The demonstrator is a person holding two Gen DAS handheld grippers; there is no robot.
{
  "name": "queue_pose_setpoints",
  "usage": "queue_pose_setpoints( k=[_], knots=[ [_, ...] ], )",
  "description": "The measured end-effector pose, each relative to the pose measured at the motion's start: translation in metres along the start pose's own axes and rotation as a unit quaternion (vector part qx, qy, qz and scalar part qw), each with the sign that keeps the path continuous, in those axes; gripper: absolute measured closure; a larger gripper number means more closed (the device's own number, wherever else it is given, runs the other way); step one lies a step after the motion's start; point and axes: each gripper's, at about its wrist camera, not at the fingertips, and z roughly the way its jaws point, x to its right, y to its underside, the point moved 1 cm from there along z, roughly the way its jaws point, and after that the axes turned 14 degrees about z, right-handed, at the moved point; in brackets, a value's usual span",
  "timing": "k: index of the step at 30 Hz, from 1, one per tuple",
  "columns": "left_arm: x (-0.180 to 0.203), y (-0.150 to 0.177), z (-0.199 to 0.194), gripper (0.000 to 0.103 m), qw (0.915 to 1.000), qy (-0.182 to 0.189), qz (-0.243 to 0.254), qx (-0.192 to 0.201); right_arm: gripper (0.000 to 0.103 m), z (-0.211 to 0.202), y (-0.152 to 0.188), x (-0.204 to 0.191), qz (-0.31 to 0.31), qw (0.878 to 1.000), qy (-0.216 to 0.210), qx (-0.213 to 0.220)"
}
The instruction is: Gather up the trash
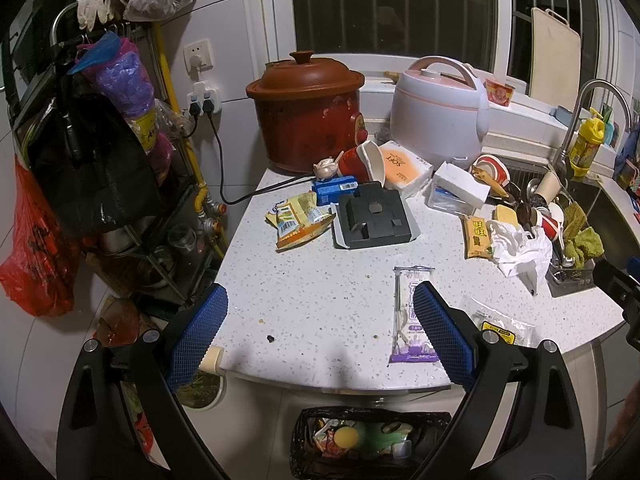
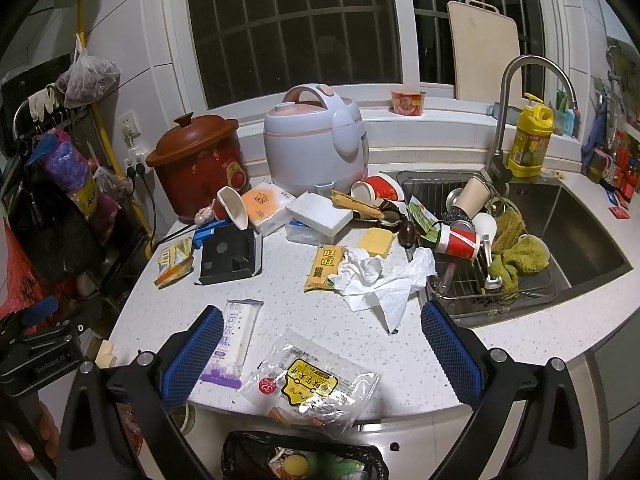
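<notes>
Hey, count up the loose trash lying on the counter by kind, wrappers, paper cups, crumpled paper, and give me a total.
Snack wrappers: 4 (clear wrapper, purple wrapper, orange wrapper, yellow wrapper)
Red paper cups: 3 (left cup, middle cup, right cup)
Crumpled paper: 1
Total: 8

Left wrist cam sat low off the front edge of the countertop (image 1: 320,300), facing the window (image 1: 392,4), bin (image 1: 372,440) right below, right wrist cam looked the same way from further right, nearer the sink (image 2: 560,220), both 2 views shared the cluttered counter.
</notes>
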Motion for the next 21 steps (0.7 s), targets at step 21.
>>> queue_pose_setpoints(
  k=[21],
  knots=[
    [0.0003, 0.0005, -0.0006, 0.011, 1.0000, 0.001, 0.001, -0.003, 0.005, -0.0030, -0.0023, -0.0035, -0.003, 1.000, 0.001, 0.003]
  ],
)
